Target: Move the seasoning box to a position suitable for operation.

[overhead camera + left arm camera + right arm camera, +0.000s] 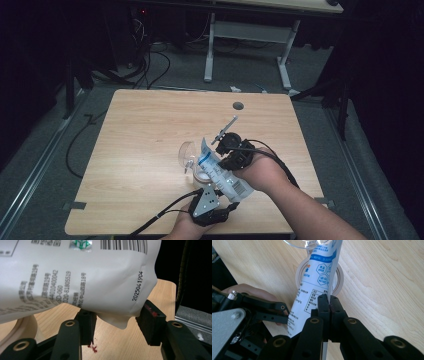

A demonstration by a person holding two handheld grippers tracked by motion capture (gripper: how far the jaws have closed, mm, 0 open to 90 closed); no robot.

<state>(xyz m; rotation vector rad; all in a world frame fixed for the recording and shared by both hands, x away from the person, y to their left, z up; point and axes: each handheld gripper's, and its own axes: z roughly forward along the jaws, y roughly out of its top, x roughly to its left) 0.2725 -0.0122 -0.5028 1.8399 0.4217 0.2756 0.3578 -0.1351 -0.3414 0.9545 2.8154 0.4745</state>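
In our right gripper (329, 302) view, bottom centre, the jaws clamp the white pouch's (317, 285) edge. Our left gripper (117, 322) view shows jaws straddling its bottom corner, barely touching. Farther up lies a tape roll (340, 277).

Sitting on the wooden table (150, 130), toward the near edge: a roll of tape (202, 176), lying flat. Just behind it, a clear glass (188, 152). Slanting over both, a printed pouch (220, 170), top end toward the glass, bottom corner between the left gripper (220, 202) jaws at the near side. Pinched along its right edge by the right gripper (227, 160).
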